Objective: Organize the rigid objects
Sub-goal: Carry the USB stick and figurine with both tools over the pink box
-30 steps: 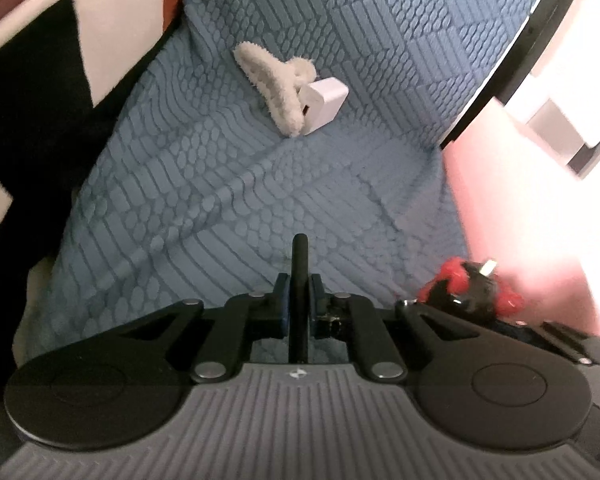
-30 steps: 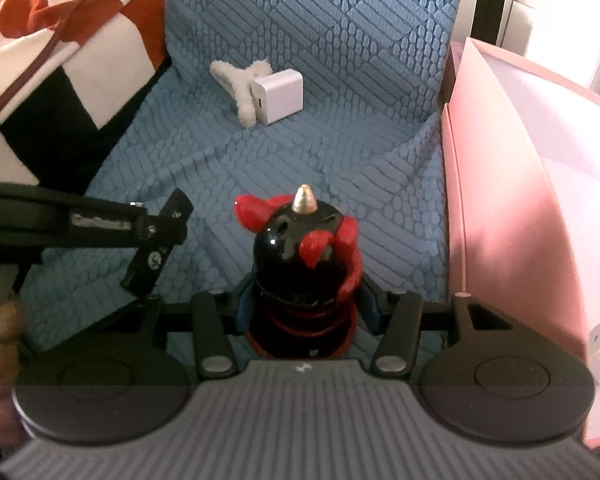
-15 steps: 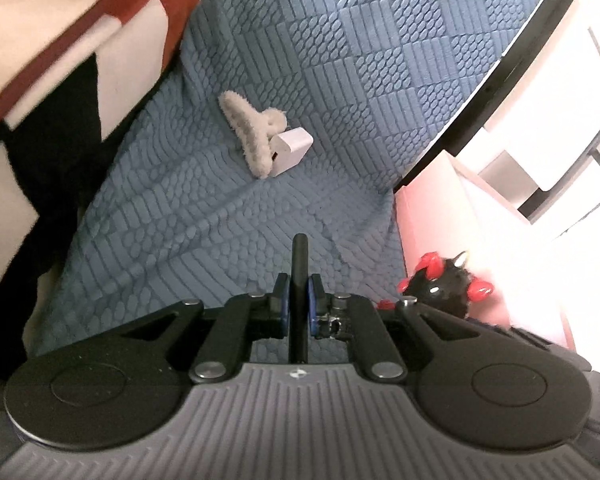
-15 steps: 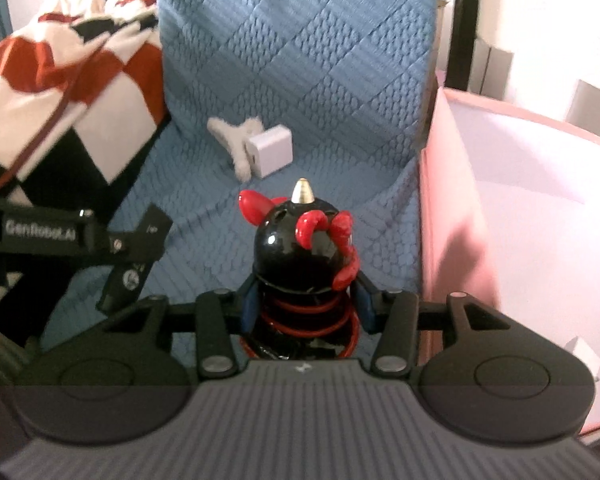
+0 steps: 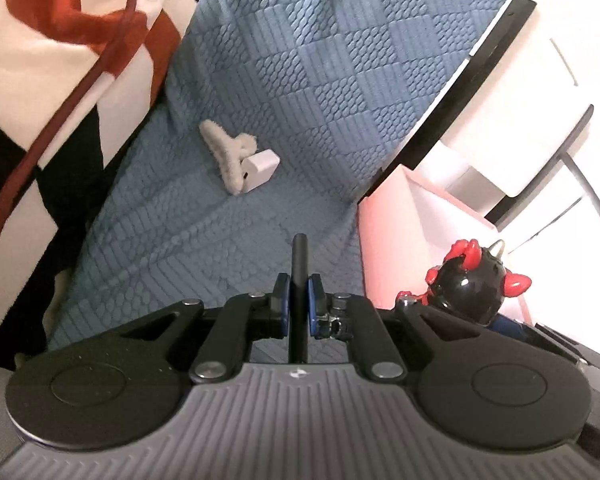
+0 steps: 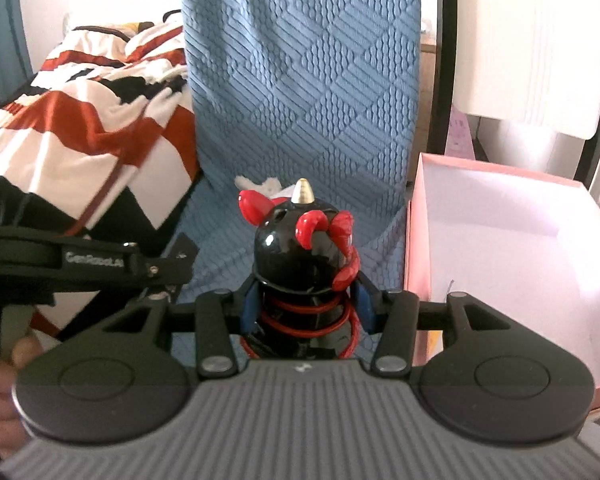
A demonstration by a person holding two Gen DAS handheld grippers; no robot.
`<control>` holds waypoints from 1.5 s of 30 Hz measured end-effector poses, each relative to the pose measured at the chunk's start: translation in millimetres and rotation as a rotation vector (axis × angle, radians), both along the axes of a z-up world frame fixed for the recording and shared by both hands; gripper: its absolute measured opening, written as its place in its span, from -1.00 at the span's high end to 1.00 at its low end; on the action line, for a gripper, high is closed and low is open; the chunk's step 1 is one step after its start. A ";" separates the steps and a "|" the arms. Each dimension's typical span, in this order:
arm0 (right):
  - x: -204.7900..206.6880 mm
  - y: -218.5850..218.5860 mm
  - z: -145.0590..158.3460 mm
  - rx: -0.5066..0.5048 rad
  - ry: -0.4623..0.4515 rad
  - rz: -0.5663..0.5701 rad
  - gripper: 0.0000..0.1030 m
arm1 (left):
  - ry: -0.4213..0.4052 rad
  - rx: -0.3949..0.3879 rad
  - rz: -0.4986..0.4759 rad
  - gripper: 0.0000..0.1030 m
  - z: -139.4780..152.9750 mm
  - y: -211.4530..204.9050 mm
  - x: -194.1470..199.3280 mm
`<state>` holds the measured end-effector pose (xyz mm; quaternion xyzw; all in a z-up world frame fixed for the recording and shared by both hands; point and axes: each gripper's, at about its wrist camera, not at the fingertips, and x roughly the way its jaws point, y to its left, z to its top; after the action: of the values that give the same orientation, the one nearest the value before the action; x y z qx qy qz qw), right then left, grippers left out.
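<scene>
Standing off to the side, here's how it reads to me. The right gripper (image 6: 306,304) has its jaws part-way open and clamped on the lower body of a little black figurine (image 6: 304,256), the one with red horns, a gold spike on top and a red coil round its base. The blue pads sit on either side of the waist, which makes sense: that's the narrowest, most solid bit, and the horns would be a rubbish thing to pinch. It's held upright and clear of the blue quilted cover (image 6: 300,80), right next to the open pink box (image 6: 414,216), so I'd guess the box is where it's headed.

The left gripper (image 5: 299,308) is pressed fully together with nothing but its own black centre post between the pads. Looks like it's just being kept out of the way while the other one does the carrying.

Back on the cover there's a fuzzy beige hair claw (image 5: 224,156) touching a small white charger block (image 5: 262,170), both well apart from the box, presumably next in line. Whether the box already has anything in it I can't really tell, since the inside is washed out by glare.
</scene>
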<state>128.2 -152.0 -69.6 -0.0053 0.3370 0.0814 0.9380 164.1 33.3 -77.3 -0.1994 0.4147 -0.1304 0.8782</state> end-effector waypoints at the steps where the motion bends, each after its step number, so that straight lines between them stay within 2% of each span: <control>1: -2.5 -0.8 2.9 0.006 0.001 0.003 0.02 | -0.005 0.003 -0.001 0.78 3.5 -1.3 -1.8; 13: -23.7 -23.8 37.3 0.024 -0.062 -0.021 0.02 | -0.072 -0.010 -0.033 0.79 44.2 -28.1 -20.5; 26: -49.0 -94.8 53.5 0.017 -0.087 -0.161 0.02 | -0.117 -0.032 -0.186 0.79 75.9 -118.1 -12.6; 34: -60.8 -138.2 54.6 0.024 -0.090 -0.236 0.02 | -0.113 -0.057 -0.264 0.79 74.4 -172.6 -15.1; 45: -53.3 -191.8 30.6 0.046 -0.033 -0.316 0.02 | -0.056 -0.032 -0.316 0.78 53.2 -230.6 7.5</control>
<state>74.9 -343.8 -39.0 0.0680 0.3163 -0.0594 0.9443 171.6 -197.3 -24.1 -0.1419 0.4142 -0.2792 0.8546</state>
